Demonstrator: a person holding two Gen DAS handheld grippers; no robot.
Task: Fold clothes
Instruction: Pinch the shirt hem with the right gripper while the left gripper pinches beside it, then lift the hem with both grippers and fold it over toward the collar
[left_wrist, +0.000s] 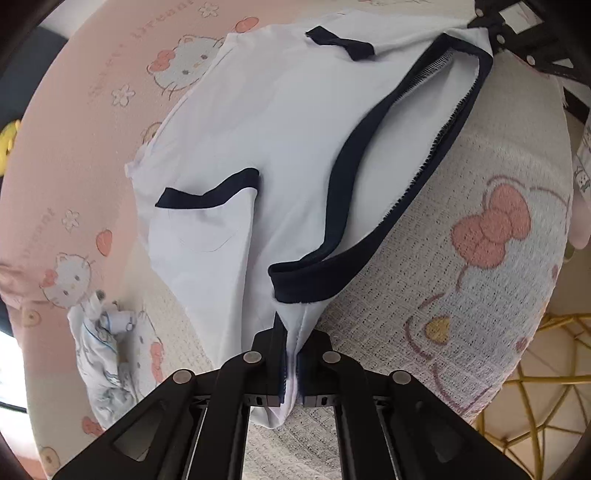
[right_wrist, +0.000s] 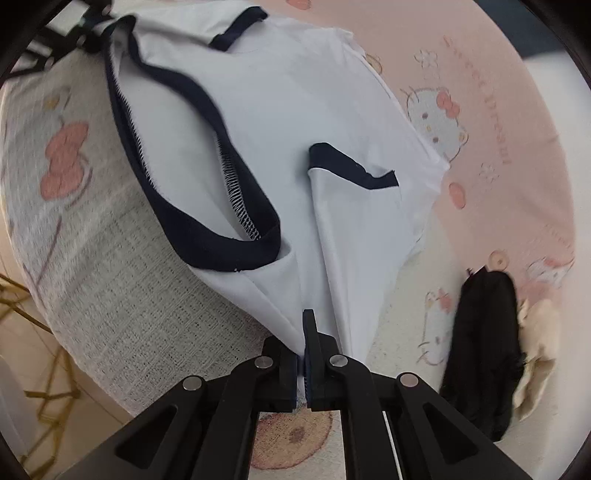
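A white T-shirt (left_wrist: 280, 140) with navy collar and sleeve trim hangs stretched between both grippers above a bed with a cartoon-cat cover. My left gripper (left_wrist: 291, 369) is shut on the shirt's shoulder beside the navy collar (left_wrist: 354, 206). In the left wrist view the right gripper (left_wrist: 491, 26) shows at the top right, pinching the other shoulder. My right gripper (right_wrist: 303, 365) is shut on the white T-shirt (right_wrist: 280, 110) near its navy collar (right_wrist: 207, 236). The left gripper (right_wrist: 85, 40) shows at the top left of the right wrist view. Both sleeves lie folded over the body.
A pink and cream bedspread (left_wrist: 461, 229) lies under the shirt. A crumpled white patterned garment (left_wrist: 107, 358) sits at the left. A black garment (right_wrist: 484, 350) and a cream one (right_wrist: 535, 350) lie at the right. A yellow wire frame (left_wrist: 535, 387) stands beside the bed.
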